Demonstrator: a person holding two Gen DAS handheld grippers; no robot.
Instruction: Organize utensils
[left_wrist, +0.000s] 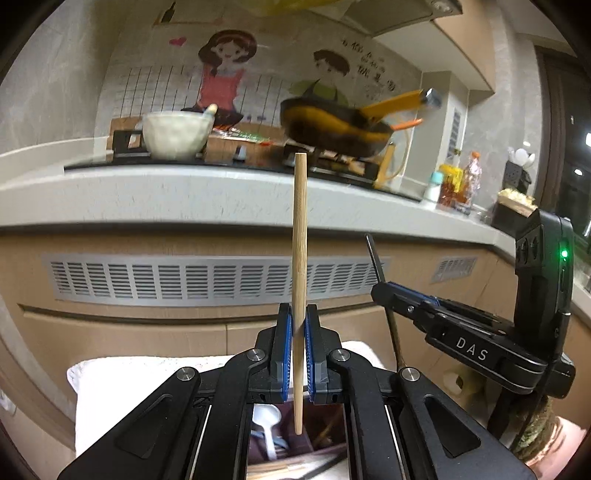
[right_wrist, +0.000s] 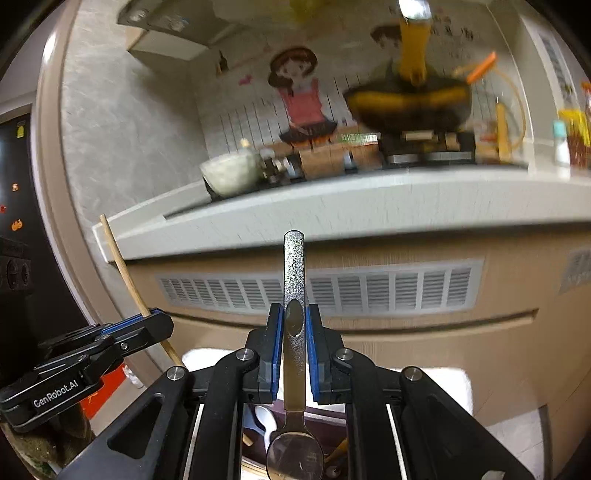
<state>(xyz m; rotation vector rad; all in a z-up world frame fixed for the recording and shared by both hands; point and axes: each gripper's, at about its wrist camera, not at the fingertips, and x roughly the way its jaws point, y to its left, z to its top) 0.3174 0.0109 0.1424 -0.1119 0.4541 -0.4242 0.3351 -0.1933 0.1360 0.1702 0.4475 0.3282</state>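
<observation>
Utensils held upright — one per gripper.
Left gripper (left_wrist: 299, 332) clamps pale wooden chopstick (left_wrist: 300, 236); right gripper (right_wrist: 294, 332) clamps speckled steel spoon (right_wrist: 294, 280) — likely carrying them for sorting.

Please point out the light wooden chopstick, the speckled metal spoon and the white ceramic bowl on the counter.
Light wooden chopstick (left_wrist: 300, 236), left wrist view, mid-shaft above the jaws.
Speckled metal spoon (right_wrist: 294, 269), right wrist view, upper handle.
White ceramic bowl (left_wrist: 173, 134), left wrist view, its outer wall.
</observation>
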